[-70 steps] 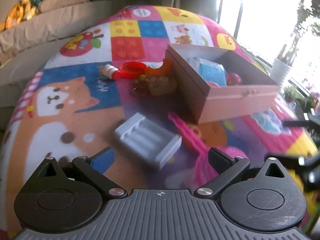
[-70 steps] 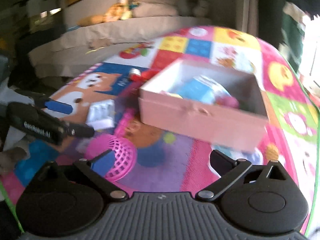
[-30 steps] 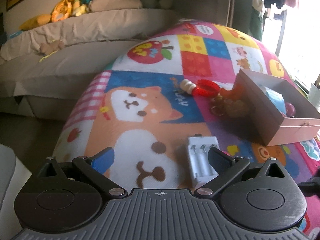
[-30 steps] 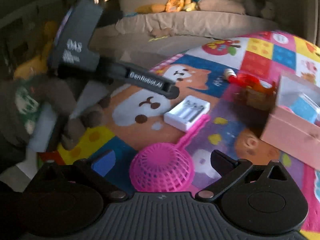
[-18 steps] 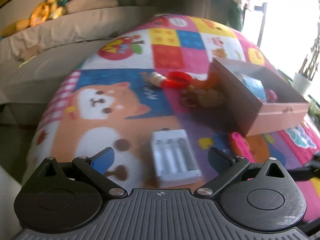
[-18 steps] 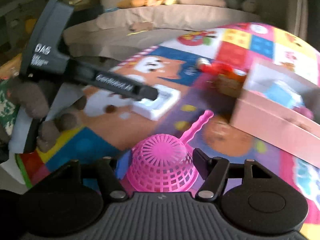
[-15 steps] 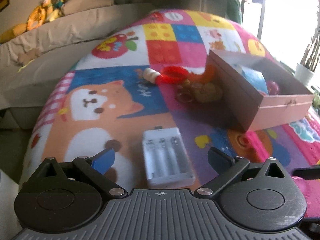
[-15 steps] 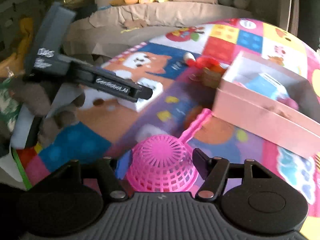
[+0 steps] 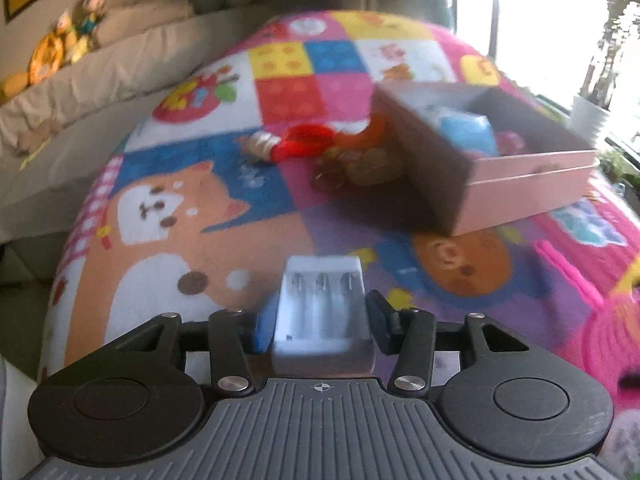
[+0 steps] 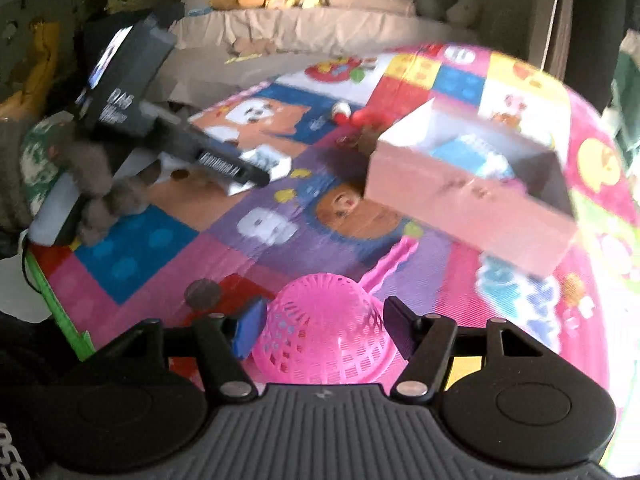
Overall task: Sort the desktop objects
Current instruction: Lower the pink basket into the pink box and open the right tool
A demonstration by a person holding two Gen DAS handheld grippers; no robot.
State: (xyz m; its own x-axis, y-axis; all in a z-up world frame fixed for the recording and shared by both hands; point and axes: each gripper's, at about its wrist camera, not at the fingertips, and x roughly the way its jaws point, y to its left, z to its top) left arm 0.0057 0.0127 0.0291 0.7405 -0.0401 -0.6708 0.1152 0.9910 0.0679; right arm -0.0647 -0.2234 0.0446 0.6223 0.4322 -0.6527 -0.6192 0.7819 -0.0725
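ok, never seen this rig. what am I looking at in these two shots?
No robot: a person holds a two-finger gripper in each hand, and a fisheye camera on each looks along its fingers. The left view shows the left gripper closing on a white battery charger, which sits between its pads. The right view shows the right gripper gripping a pink sieve by its basket. Below lies a cartoon play mat with an open pink box and a red ring toy.
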